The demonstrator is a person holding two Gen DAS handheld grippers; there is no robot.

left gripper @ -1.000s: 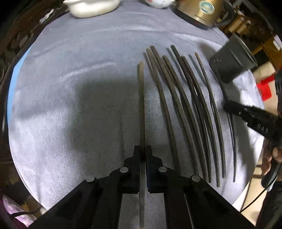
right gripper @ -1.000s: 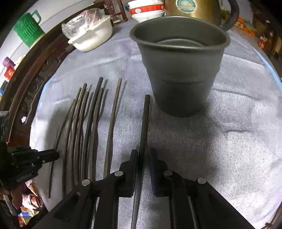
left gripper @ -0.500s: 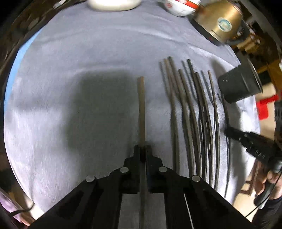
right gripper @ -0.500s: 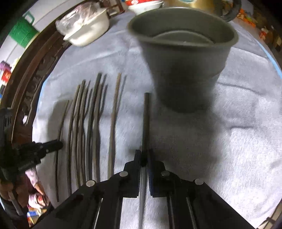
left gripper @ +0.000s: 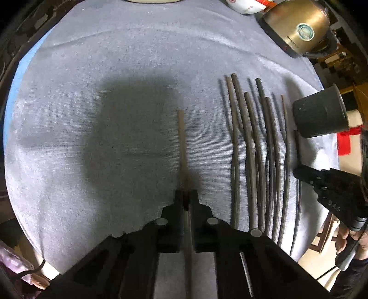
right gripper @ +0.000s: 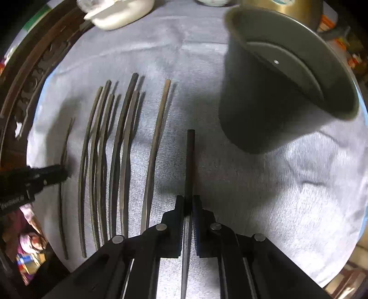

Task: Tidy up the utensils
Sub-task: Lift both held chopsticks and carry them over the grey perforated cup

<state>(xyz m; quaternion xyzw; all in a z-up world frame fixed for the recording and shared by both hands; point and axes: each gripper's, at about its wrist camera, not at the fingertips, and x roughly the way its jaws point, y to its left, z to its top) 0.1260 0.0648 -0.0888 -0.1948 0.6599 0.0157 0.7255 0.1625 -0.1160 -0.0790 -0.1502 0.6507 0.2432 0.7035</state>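
My left gripper (left gripper: 186, 195) is shut on a brown chopstick (left gripper: 181, 138) and holds it above the grey cloth, left of a row of several dark chopsticks (left gripper: 257, 149). My right gripper (right gripper: 188, 202) is shut on a dark chopstick (right gripper: 190, 161), held above the cloth beside the dark grey cup (right gripper: 276, 92), which stands to its upper right. The row of chopsticks (right gripper: 119, 156) lies to its left. The right gripper (left gripper: 296, 172) and the cup (left gripper: 319, 115) also show in the left wrist view; the left gripper (right gripper: 62, 171) shows at the left edge of the right wrist view.
A grey cloth (left gripper: 92, 115) covers the round table. A brass kettle (left gripper: 296, 27), a red and white bowl (left gripper: 243, 5) and a white dish (right gripper: 119, 11) stand at the far edge. A carved wooden chair back (right gripper: 34, 69) lies beyond the left edge.
Both grippers have lifted with their chopsticks. The left one has moved left, away from the row. The right one has closed fully and shifted left, so the cup sits further to its right.
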